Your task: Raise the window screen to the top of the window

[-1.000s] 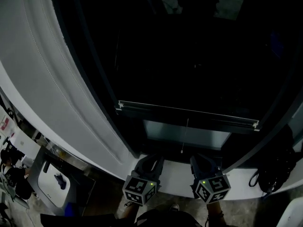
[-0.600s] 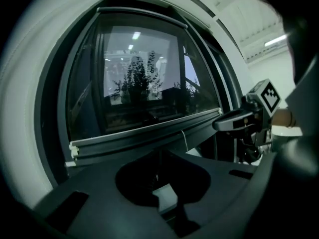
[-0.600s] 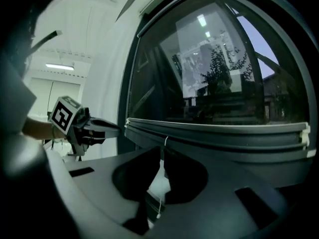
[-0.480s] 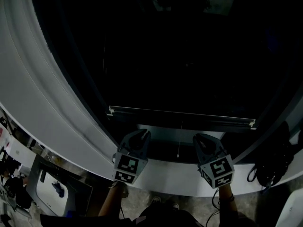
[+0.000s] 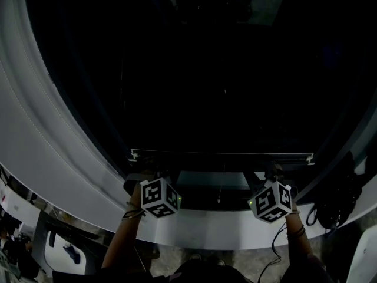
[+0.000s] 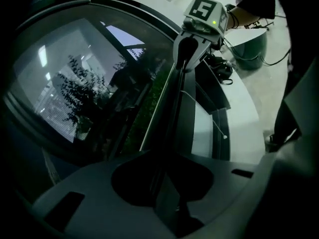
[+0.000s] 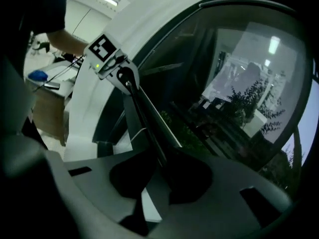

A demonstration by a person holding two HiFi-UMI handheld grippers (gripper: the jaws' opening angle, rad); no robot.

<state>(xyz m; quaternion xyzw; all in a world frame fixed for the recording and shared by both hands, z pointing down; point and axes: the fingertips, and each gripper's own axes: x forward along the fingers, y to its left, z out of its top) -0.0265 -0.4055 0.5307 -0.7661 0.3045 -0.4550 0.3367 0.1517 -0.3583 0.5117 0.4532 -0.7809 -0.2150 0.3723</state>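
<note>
The window screen's bottom bar (image 5: 221,155) runs level across the dark window, a little above the sill. My left gripper (image 5: 146,171) holds the bar near its left end, and my right gripper (image 5: 273,173) holds it near its right end. In the left gripper view the bar (image 6: 172,108) passes between the jaws of the left gripper (image 6: 167,183), which are shut on it, and leads up to the right gripper (image 6: 187,56). The right gripper view mirrors this: the right gripper (image 7: 159,171) is shut on the bar (image 7: 144,113), with the left gripper (image 7: 124,76) at the far end.
A thin pull cord (image 5: 219,192) hangs from the bar's middle toward the white sill (image 5: 212,226). The white curved window surround (image 5: 41,128) rises at the left. A black bag with cables (image 5: 336,205) lies at the sill's right end. A desk (image 5: 59,246) stands below left.
Both grippers have risen from beside the sill up to the screen's bottom bar and closed on it, one near each end. The head view has tilted upward.
</note>
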